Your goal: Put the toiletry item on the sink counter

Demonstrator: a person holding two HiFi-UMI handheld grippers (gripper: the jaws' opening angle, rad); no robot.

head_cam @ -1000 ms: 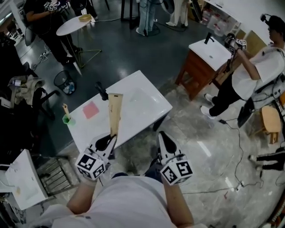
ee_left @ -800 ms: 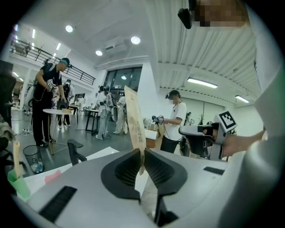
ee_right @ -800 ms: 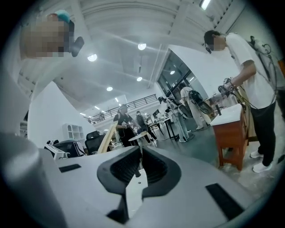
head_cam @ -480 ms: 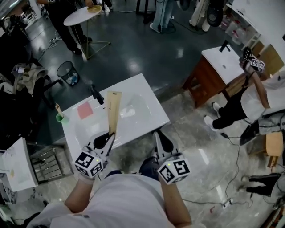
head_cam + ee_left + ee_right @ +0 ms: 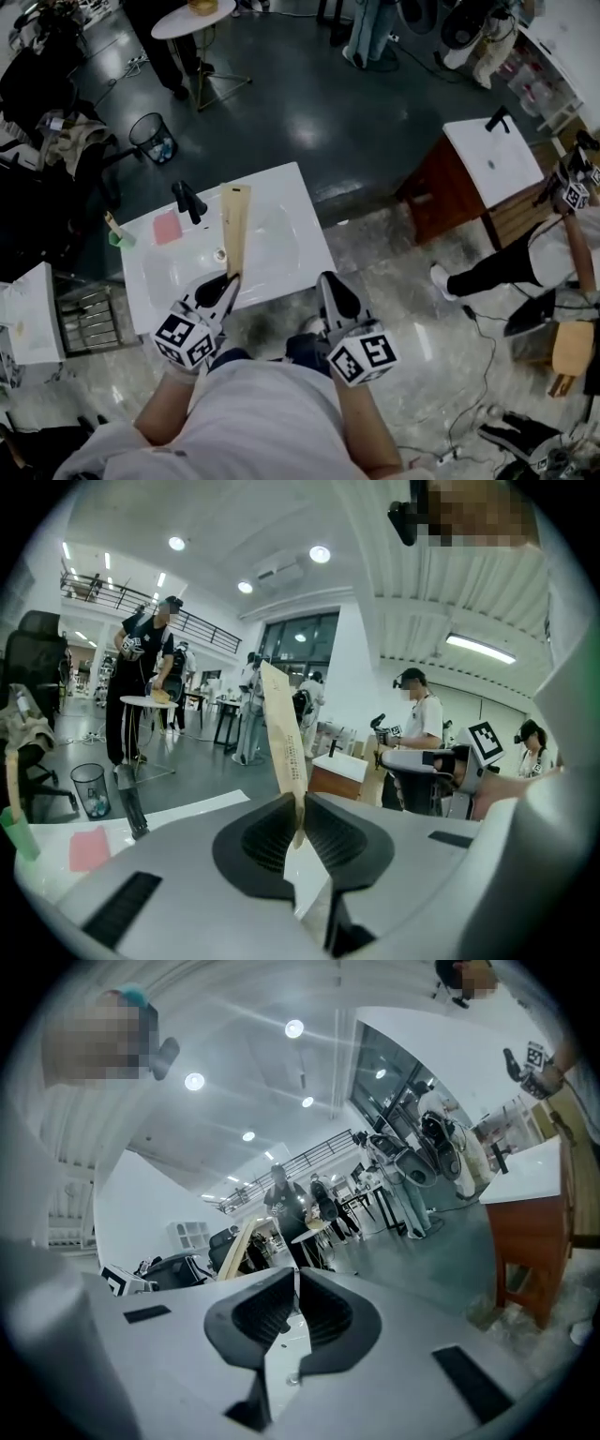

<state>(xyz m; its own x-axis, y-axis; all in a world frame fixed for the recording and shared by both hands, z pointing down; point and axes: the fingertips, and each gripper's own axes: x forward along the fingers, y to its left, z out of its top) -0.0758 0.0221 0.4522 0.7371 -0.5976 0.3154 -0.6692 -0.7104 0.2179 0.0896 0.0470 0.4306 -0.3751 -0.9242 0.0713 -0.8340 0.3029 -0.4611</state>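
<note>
left tool (image 5: 298, 816): clamped on the bottom end of the toiletry box (image 5: 283, 738); the pads pinch its thin edge.
toiletry box: long, flat and beige. In the head view it sticks forward out of the left tool (image 5: 228, 283), and its far end (image 5: 234, 220) reaches over the basin (image 5: 267, 246). It is off the surface, carried rather than set down.
right tool (image 5: 293, 1299): jaws together with nothing between them. It is parked at the near edge (image 5: 330, 291), just beside my left.
desk (image 5: 305, 239): white sink top, now directly ahead of both tools.
on the desk: black faucet (image 5: 187, 199), pink pad (image 5: 167, 227), green cup (image 5: 114, 237) at the far left corner.
just changed: the desk sits squarer and closer under me than a second ago. The box tip was level with the faucet and now lies clear to its right, over the basin.
unchanged: grip on the box and the closed right tool.
meaning: I judge the approach done and placement not yet. The box needs flat desk, not the bowl.
risk: the box could slide into the basin on release.
</note>
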